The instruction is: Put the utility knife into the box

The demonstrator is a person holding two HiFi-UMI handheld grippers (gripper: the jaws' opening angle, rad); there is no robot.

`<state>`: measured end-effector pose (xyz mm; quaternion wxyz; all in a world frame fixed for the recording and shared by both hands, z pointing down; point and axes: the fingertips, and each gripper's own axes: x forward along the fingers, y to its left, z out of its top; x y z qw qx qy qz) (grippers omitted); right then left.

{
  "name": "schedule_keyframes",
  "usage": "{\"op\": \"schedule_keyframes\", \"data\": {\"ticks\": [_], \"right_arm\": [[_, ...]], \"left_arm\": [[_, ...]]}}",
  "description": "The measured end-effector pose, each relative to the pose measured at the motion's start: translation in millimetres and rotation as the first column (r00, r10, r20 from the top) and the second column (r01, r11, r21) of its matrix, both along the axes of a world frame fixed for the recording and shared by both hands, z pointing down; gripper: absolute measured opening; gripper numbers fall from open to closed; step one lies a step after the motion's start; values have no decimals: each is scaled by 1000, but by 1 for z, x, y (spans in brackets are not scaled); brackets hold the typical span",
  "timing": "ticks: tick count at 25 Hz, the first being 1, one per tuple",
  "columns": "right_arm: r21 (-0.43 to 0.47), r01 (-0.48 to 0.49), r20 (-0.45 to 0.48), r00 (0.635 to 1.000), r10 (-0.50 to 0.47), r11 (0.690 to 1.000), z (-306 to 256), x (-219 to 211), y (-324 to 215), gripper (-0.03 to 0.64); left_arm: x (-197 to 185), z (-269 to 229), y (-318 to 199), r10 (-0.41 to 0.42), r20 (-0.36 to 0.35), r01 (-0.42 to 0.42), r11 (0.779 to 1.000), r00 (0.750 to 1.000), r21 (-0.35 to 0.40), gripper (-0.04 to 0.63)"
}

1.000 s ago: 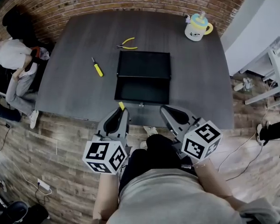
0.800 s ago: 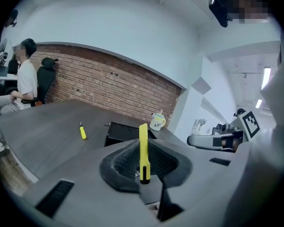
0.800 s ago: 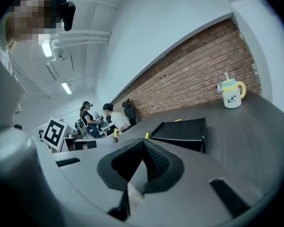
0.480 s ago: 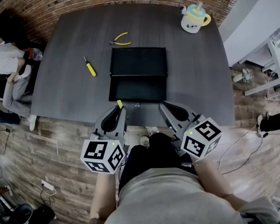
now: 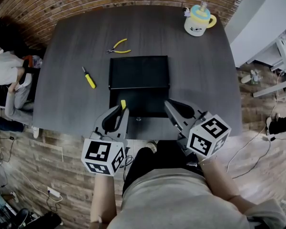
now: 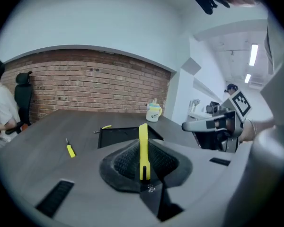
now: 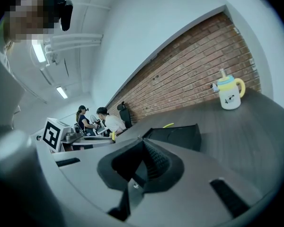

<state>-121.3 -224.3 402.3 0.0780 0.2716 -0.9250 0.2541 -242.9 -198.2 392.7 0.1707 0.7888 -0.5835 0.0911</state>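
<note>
The black box (image 5: 139, 73) lies open in the middle of the dark table (image 5: 66, 99), also seen in the left gripper view (image 6: 117, 135) and the right gripper view (image 7: 177, 137). My left gripper (image 5: 120, 109) is shut on the thin yellow utility knife (image 5: 123, 104), whose end sticks up between the jaws (image 6: 143, 148). It hovers at the box's near left edge. My right gripper (image 5: 180, 109) is shut with nothing in it, at the box's near right corner.
A yellow-handled screwdriver (image 5: 88, 78) lies left of the box. Yellow-handled pliers (image 5: 118, 46) lie behind it. A lidded cup with a straw (image 5: 198, 21) stands at the far right corner. People sit beyond the table's left side (image 5: 5, 68).
Both grippers have moved forward from off the table's near edge to the box's near edge. The knife stays held in the left gripper.
</note>
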Motion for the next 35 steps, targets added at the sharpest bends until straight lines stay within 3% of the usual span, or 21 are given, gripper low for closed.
{"op": "schedule_keyframes", "data": {"ticks": [4, 7, 11, 14, 18, 19, 22, 26, 31, 35], "right_arm": [[1, 10, -6, 1000, -10, 1000, 1, -2, -18, 8], [-7, 7, 1, 1000, -7, 1000, 3, -1, -27, 8], [-19, 1, 5, 1000, -1, 1000, 6, 2, -38, 8], [-35, -8, -2, 1000, 8, 999, 12, 6, -45, 8], [-55, -31, -2, 1000, 31, 998, 18, 12, -53, 8], [-57, -34, -3, 999, 34, 998, 19, 12, -54, 8], [-66, -36, -10, 999, 35, 997, 22, 14, -56, 8], [-84, -33, -41, 999, 30, 996, 31, 15, -57, 8], [-100, -48, -41, 998, 44, 994, 35, 18, -61, 8], [-110, -58, -32, 998, 55, 992, 36, 19, -63, 8]], "left_arm": [[7, 10, -21, 108, 156, -100, 993, 982, -60, 66], [16, 17, -32, 228, 291, -209, 973, 929, -96, 66], [29, 38, -43, 373, 453, -330, 928, 810, -173, 66], [36, 54, -49, 464, 527, -400, 885, 713, -239, 66], [40, 80, -50, 564, 631, -461, 819, 533, -342, 66], [41, 87, -49, 582, 640, -469, 805, 502, -363, 66], [46, 102, -45, 639, 621, -497, 760, 454, -418, 66], [50, 123, -41, 703, 607, -516, 699, 371, -494, 66], [54, 143, -43, 754, 554, -539, 648, 353, -538, 66], [57, 156, -43, 791, 535, -551, 599, 296, -582, 66]]}}
